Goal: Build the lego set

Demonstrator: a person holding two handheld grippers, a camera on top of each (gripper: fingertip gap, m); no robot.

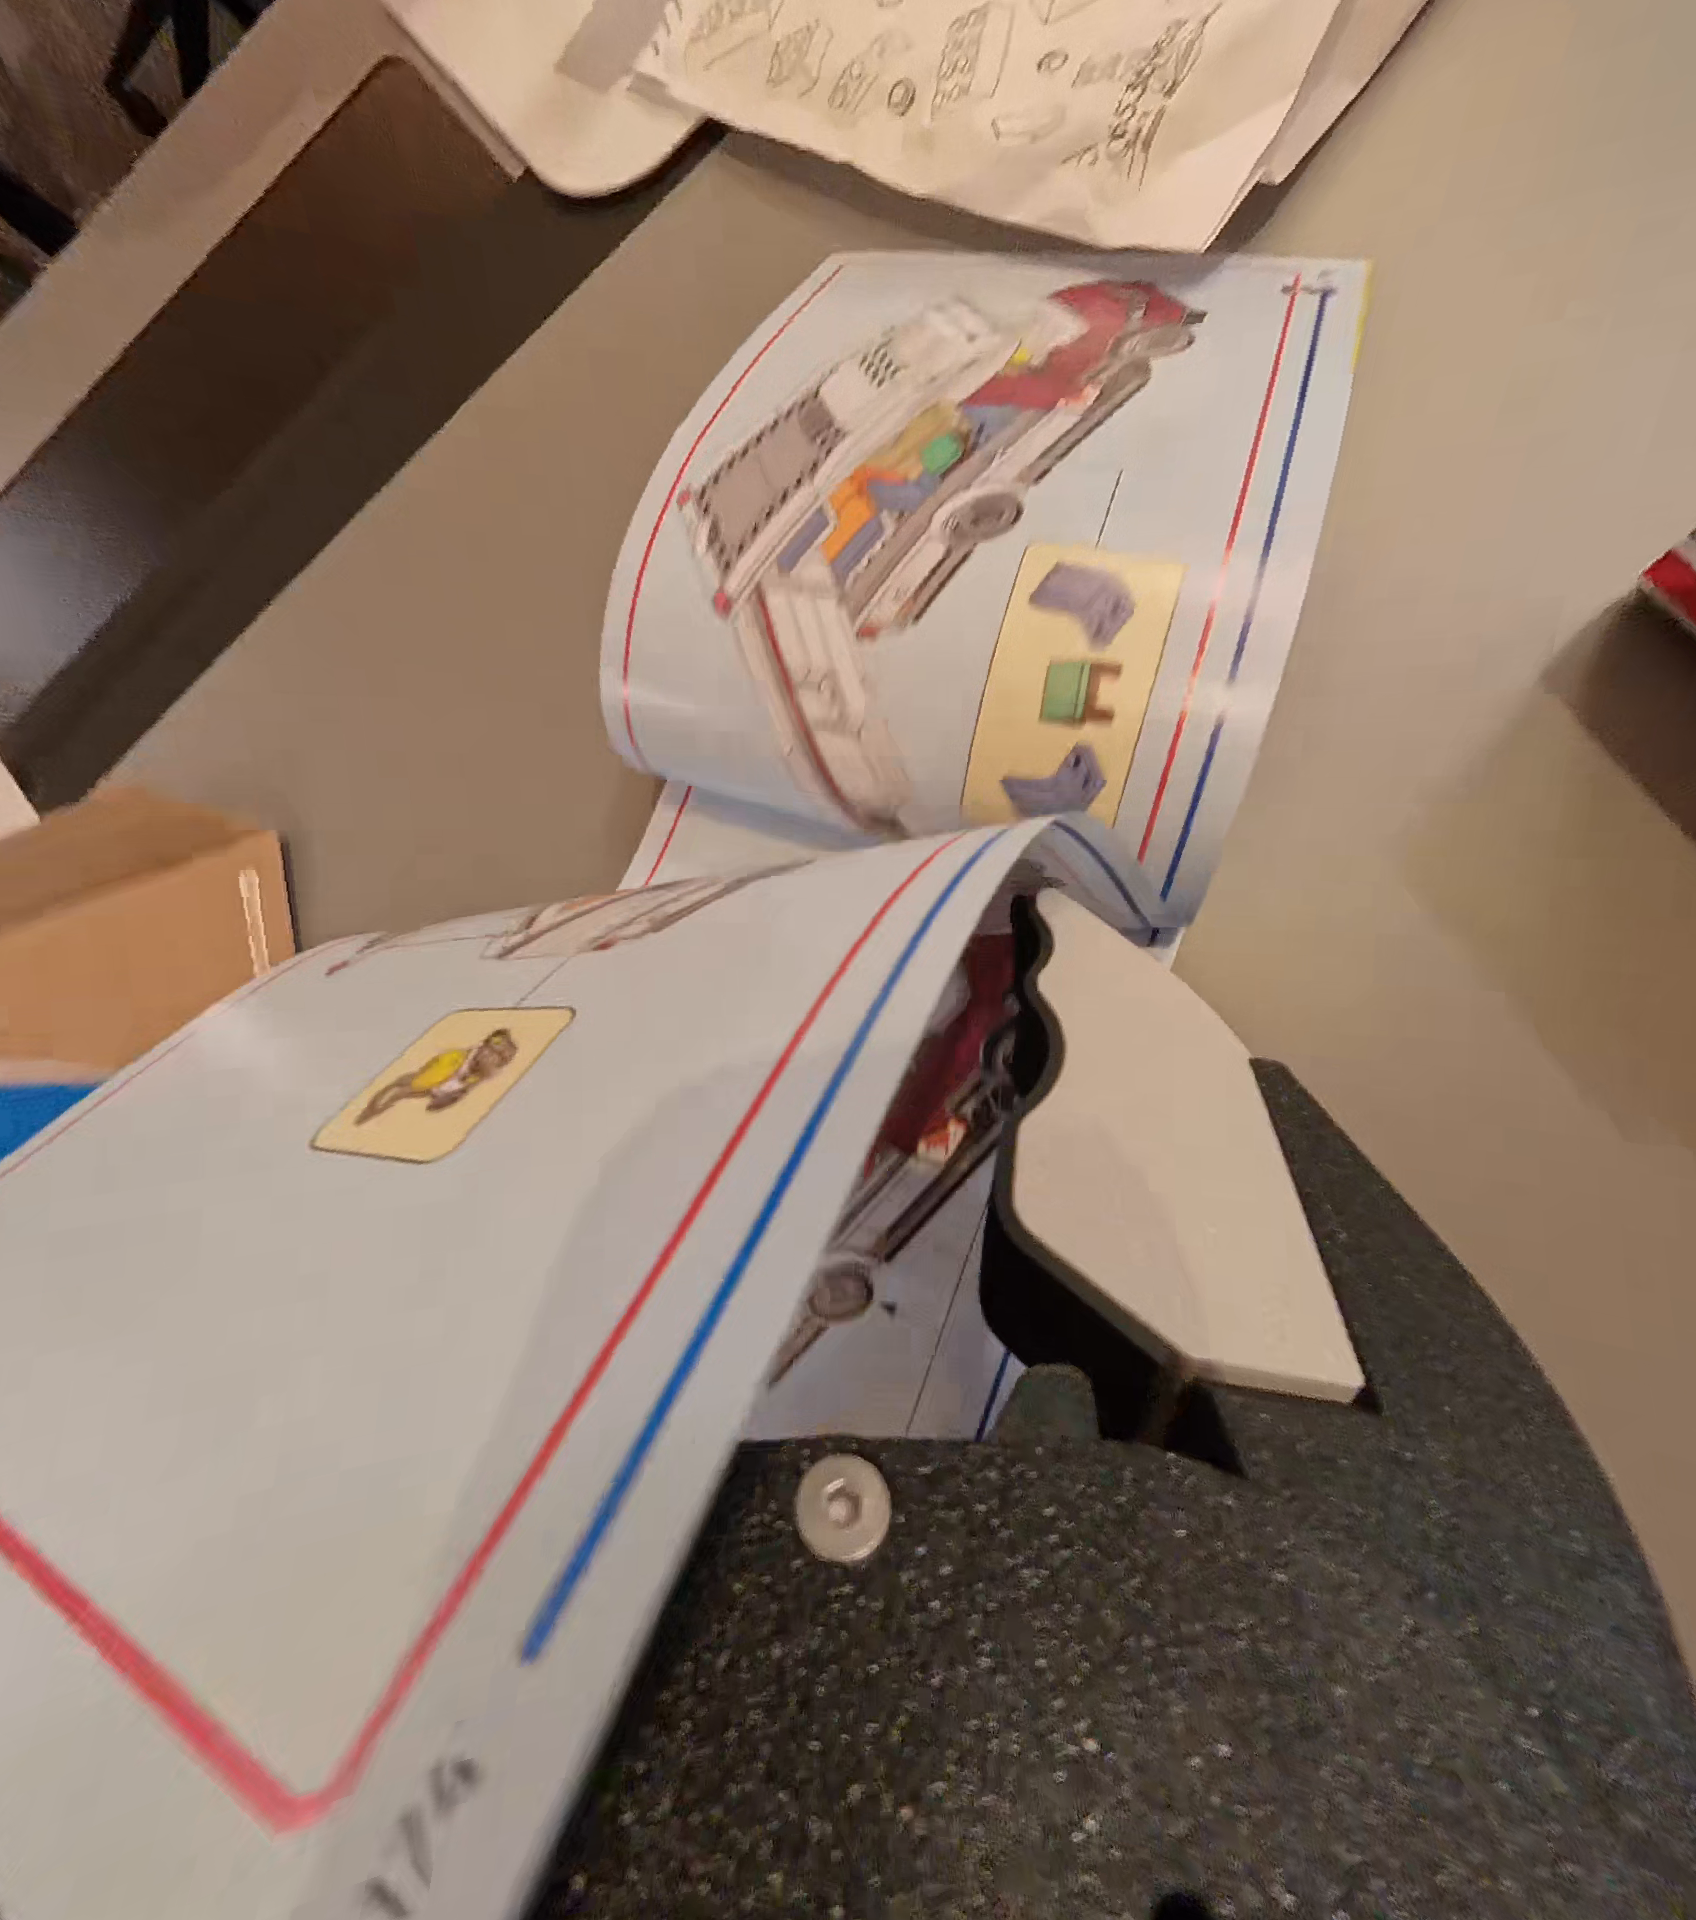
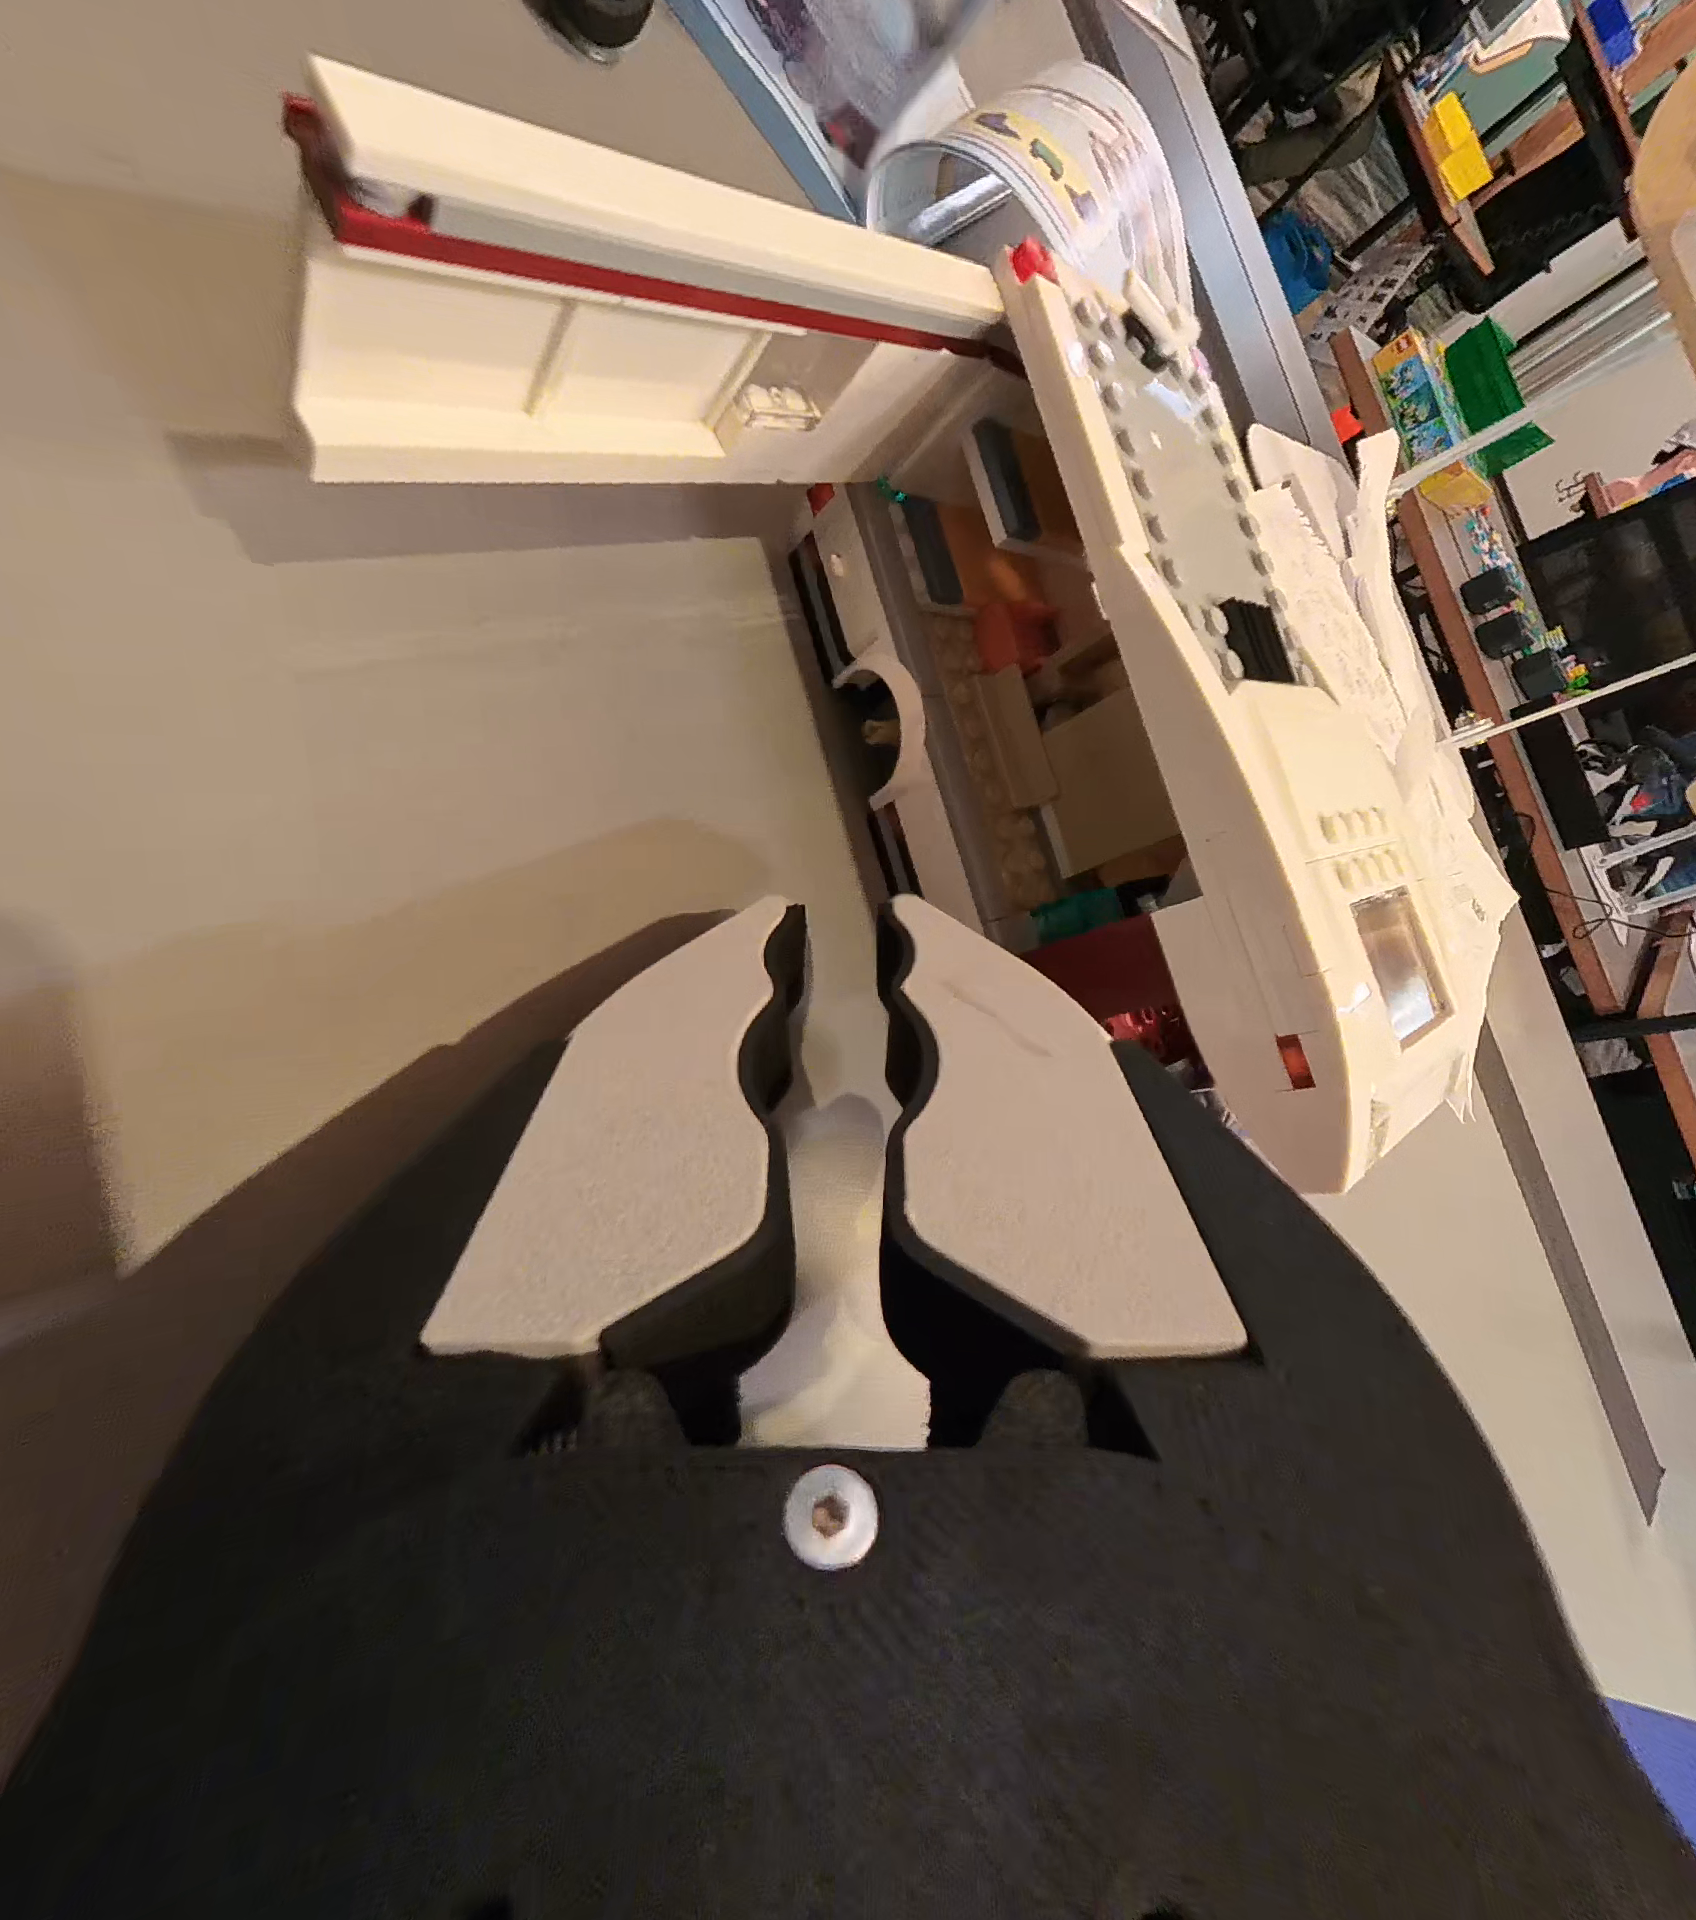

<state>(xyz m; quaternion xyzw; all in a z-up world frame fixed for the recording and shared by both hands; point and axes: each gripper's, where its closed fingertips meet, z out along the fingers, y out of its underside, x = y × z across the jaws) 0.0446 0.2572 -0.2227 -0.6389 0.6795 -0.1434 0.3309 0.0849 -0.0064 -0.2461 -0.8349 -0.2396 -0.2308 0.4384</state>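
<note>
A beige table (image 2: 324, 727) is seen bearing a large white brick-built vehicle (image 2: 1270, 831) with its side panel folded out, and an open instruction booklet (image 1: 979, 540). A booklet page (image 1: 324, 1299) is draped over the left gripper (image 1: 979, 935), hiding one finger, so its grip cannot be told. The right gripper (image 2: 842, 925) is held nearly closed on nothing, just beside the vehicle.

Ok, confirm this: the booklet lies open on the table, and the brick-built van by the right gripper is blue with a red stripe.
Not quite. The brick-built van by the right gripper is white, not blue, as the right wrist view shows. Its red stripe is there, and the booklet does lie open on the table.
</note>
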